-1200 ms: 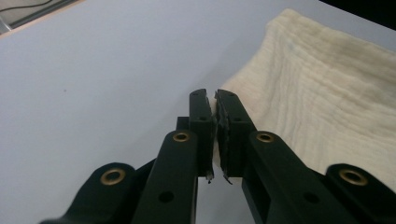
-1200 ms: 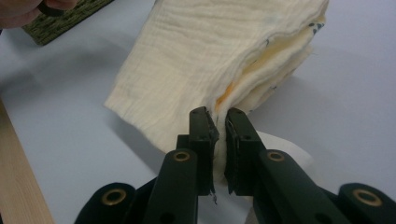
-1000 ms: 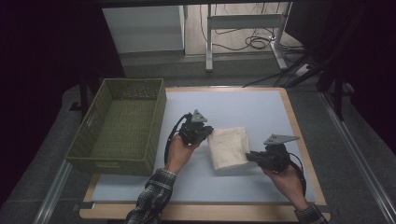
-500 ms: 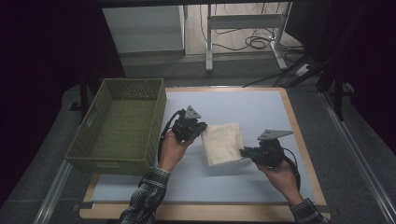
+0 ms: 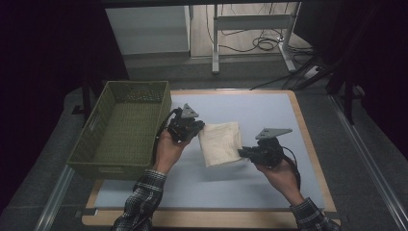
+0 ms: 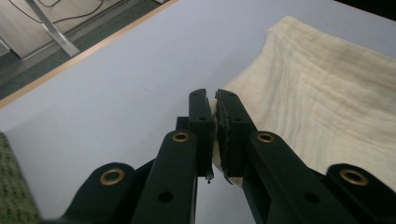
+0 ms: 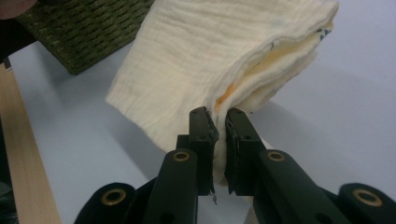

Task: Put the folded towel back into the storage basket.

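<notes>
Cloth: folded cream muslin cloth (image 5: 220,143), held between the 2 grippers above the pale blue counter (image 5: 250,108); its layered edge shows yellow and orange inside in the right gripper view (image 7: 224,56)
Left gripper: left gripper (image 5: 195,129) at the cloth's left edge; fingers (image 6: 201,116) clenched on a pinch of cloth (image 6: 327,93)
Right gripper: right gripper (image 5: 242,152) at the cloth's lower right corner; fingers (image 7: 203,135) clamped on the folded edge
Basket: olive-green woven rectangular basket (image 5: 120,130) on the counter's left side, just beside the left gripper
Hands: plaid sleeves (image 5: 144,202) enter from the bottom
</notes>
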The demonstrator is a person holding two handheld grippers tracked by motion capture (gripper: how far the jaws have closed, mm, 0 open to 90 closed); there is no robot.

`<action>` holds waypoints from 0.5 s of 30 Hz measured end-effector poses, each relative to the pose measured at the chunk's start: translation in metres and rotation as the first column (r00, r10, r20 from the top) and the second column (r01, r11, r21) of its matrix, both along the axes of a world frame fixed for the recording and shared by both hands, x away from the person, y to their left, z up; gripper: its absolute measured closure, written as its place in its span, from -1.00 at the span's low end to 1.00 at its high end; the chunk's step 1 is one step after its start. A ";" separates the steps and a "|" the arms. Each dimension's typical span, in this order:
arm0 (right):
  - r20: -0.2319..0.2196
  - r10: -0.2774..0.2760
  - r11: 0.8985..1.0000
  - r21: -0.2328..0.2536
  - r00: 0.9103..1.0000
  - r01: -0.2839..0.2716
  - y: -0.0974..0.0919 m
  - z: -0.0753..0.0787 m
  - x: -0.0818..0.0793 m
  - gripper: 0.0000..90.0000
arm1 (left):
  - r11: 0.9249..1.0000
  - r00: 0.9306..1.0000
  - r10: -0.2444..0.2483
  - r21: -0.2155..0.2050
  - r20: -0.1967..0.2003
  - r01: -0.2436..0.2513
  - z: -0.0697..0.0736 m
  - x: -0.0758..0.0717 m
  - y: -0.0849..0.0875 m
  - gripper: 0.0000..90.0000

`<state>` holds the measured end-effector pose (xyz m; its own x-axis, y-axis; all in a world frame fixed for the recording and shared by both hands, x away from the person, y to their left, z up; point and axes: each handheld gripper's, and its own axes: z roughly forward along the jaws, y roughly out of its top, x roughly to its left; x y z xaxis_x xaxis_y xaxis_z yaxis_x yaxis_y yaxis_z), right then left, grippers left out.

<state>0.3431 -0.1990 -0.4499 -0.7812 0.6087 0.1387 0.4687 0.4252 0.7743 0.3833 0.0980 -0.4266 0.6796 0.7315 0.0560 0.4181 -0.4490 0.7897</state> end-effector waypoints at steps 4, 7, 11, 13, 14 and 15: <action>0.008 0.011 1.000 0.005 1.000 -0.011 0.006 0.005 0.001 0.82 | 1.000 1.000 0.010 0.011 0.008 -0.010 0.007 -0.002 0.006 0.90; 0.006 0.019 1.000 0.008 1.000 -0.019 0.011 0.008 0.002 0.82 | 1.000 1.000 0.021 0.018 0.017 -0.021 0.012 -0.003 0.012 0.90; 0.003 0.030 0.999 0.019 1.000 -0.030 0.017 0.011 0.003 0.82 | 0.999 0.999 0.030 0.034 0.024 -0.031 0.019 -0.005 0.020 0.90; 0.007 0.035 0.999 0.018 0.999 -0.035 0.021 0.013 0.004 0.82 | 0.998 0.999 0.034 0.052 0.030 -0.035 0.022 -0.005 0.023 0.90; 0.009 0.038 0.999 0.018 0.999 -0.038 0.023 0.015 0.005 0.82 | 0.998 0.999 0.038 0.055 0.031 -0.040 0.024 -0.005 0.025 0.90; 0.009 0.039 0.999 0.022 0.999 -0.039 0.026 0.016 0.005 0.82 | 0.997 0.999 0.041 0.059 0.033 -0.043 0.025 -0.006 0.026 0.90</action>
